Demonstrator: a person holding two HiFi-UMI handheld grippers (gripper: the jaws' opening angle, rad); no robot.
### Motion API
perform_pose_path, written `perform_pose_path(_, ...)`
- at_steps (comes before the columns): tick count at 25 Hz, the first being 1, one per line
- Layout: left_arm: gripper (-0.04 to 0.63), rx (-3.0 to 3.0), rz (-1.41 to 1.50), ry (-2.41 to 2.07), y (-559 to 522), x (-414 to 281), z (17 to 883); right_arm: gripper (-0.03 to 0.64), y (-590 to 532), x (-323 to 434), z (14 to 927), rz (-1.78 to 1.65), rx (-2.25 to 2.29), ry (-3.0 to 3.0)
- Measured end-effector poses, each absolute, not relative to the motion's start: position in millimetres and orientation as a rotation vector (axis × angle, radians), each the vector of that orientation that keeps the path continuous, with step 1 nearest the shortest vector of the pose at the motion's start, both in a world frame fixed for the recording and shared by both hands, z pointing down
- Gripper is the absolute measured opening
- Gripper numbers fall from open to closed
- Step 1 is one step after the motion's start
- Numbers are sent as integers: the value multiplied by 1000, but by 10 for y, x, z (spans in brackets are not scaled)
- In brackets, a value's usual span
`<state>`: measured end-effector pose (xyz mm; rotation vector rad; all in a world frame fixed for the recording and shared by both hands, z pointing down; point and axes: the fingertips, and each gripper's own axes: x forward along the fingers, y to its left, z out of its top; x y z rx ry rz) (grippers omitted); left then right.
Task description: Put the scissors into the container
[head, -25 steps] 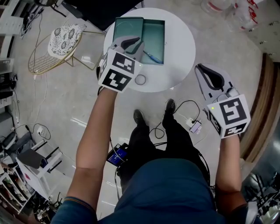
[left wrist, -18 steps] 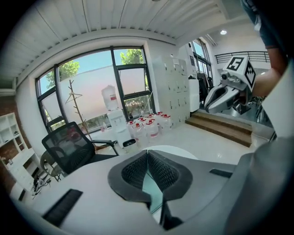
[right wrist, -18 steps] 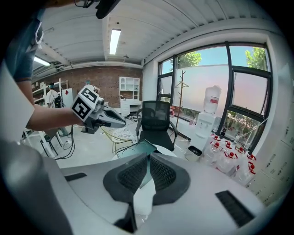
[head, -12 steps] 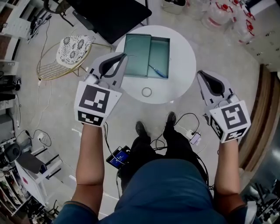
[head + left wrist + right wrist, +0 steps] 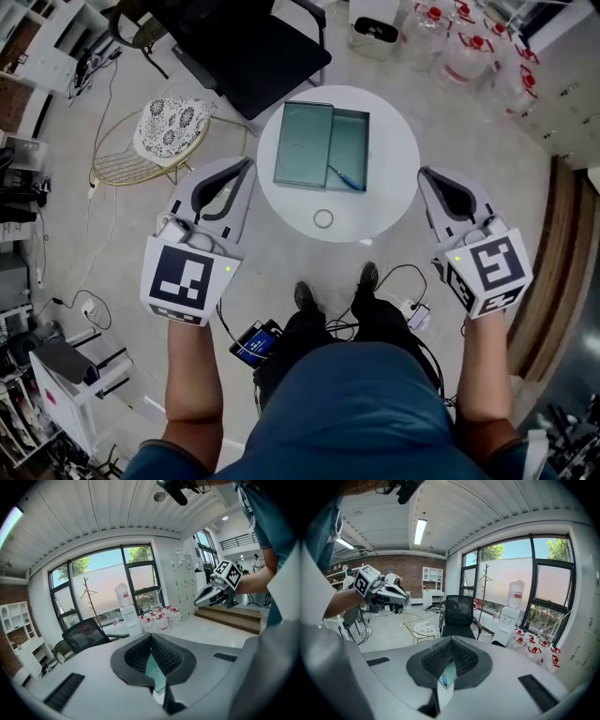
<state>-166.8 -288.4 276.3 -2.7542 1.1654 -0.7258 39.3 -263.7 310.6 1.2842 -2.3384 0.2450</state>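
scissors: lay in the container, probably light, stiff, bit slippery; I'd grab by the handles
left tongs: closed, empty
right tongs: closed, empty too

I see a round white table with a small ring near its front edge. Black office chair behind it, gold wire chair with patterned cushion to its left. Red-capped water jugs top right. Small lit-screen device and cables on floor.
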Motion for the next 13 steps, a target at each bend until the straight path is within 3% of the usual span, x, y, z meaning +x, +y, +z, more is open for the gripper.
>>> perform_pose_path(13,18,-2719,-635,1150,-2332,-1988,2149,35,-2222,99,2546,178,1287,-2338)
